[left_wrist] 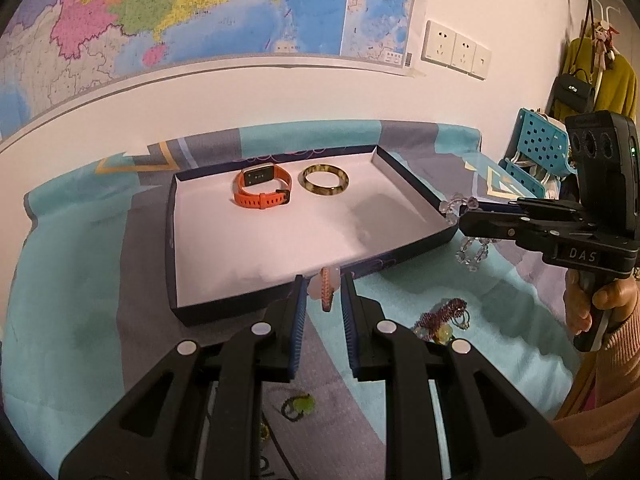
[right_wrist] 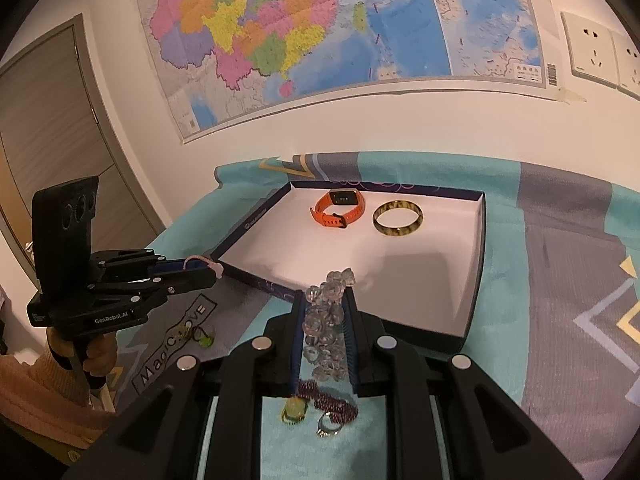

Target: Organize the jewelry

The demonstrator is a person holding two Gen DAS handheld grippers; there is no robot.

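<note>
A dark box lid with a white floor (left_wrist: 208, 240) (right_wrist: 432, 276) lies on the bedspread. An orange watch (left_wrist: 262, 188) (right_wrist: 338, 208) and a mottled yellow bangle (left_wrist: 325, 180) (right_wrist: 397, 218) lie at its far end. My left gripper (left_wrist: 323, 292) (right_wrist: 214, 270) is shut on a pink-orange braided bracelet (left_wrist: 327, 290) at the box's near edge. My right gripper (right_wrist: 325, 304) (left_wrist: 454, 214) is shut on a clear crystal bead bracelet (right_wrist: 326, 320) (left_wrist: 472, 250) beside the box's right edge.
Loose on the bedspread lie a purple bead bracelet (left_wrist: 442, 314) (right_wrist: 332, 402), rings (right_wrist: 329, 426), a yellow stone piece (right_wrist: 294, 410) and a green ring (left_wrist: 298, 406) (right_wrist: 202, 336). A blue crate (left_wrist: 540, 152) stands at the right. A map hangs on the wall behind.
</note>
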